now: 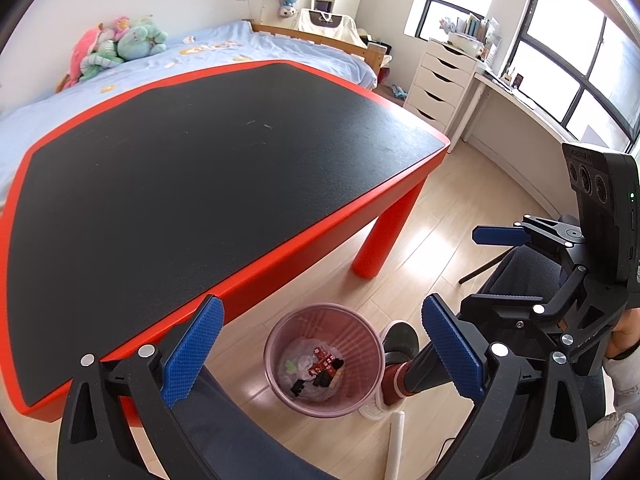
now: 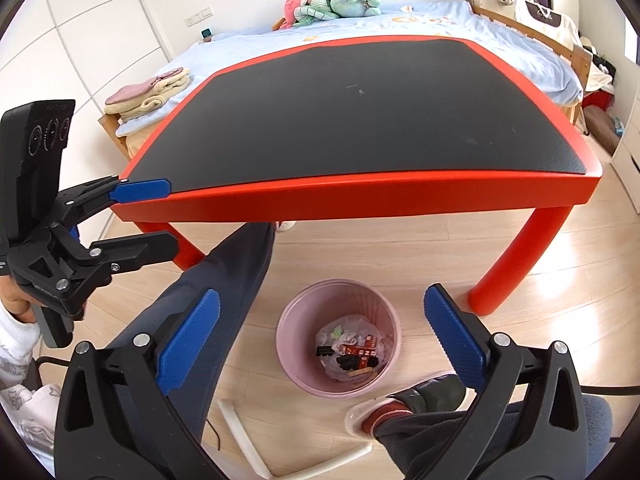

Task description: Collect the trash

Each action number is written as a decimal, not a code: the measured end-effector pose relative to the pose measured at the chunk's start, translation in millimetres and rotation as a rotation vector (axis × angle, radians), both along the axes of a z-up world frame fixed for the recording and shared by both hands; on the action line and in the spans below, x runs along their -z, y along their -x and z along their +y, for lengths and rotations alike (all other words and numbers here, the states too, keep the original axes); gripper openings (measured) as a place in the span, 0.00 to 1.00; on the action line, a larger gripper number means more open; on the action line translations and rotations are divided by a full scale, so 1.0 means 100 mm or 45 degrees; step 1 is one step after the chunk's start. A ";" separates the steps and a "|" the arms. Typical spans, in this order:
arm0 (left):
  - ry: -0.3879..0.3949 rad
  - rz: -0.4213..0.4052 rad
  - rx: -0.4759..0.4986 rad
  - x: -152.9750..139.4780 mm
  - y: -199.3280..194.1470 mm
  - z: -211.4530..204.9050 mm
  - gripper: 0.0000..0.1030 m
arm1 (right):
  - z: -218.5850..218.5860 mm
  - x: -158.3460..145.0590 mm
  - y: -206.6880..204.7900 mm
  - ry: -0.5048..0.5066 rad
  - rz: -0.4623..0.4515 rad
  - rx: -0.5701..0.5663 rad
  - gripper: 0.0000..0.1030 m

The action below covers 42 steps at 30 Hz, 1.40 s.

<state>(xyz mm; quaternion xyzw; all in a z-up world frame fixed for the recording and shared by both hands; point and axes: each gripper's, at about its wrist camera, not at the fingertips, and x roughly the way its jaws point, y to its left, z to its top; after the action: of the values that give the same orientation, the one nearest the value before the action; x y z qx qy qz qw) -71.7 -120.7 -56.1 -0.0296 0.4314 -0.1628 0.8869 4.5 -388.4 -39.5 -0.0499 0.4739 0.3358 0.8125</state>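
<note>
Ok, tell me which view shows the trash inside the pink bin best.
The right wrist view: the pink bin opens toward the camera, so the red wrapper shows clearly. The left wrist view shows the same contents smaller and more foreshortened.

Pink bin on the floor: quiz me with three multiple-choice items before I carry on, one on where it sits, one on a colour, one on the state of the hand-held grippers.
1. Where does the pink bin stand?
A. On the table top
B. On the wooden floor, by the table's near edge
C. On the bed

2. What colour is the frame of the table?
A. Red
B. White
C. Green

3. How do the left hand-held gripper and the right hand-held gripper stand?
A. Both shut on trash
B. Left open, right shut
C. Both open, nothing between the fingers

Answers:
1 B, both wrist views look down at it on the floor boards beside a red table leg.
2 A, the rim and legs around the black top are red.
3 C, in each view the blue pads stand wide apart, with only the bin and its trash far below.
</note>
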 end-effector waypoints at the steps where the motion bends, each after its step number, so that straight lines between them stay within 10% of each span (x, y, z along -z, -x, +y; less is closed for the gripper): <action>1: -0.005 -0.003 -0.007 -0.01 0.00 0.01 0.93 | -0.01 -0.01 -0.01 0.002 -0.004 0.003 0.97; 23: -0.096 -0.154 -0.252 -0.49 -0.43 0.61 0.93 | 0.23 -0.72 -0.93 0.011 -0.260 0.045 0.97; 42: -0.020 -0.126 -0.357 -0.46 -0.73 0.85 0.94 | 0.52 -0.78 -1.33 -0.001 -0.262 0.015 0.97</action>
<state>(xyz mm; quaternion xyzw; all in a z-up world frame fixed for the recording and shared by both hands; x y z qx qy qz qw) 1.6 -36.2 -10.1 -0.0747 0.3800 -0.0351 0.9213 137.7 -336.2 38.2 -0.0813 0.3882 0.3244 0.8588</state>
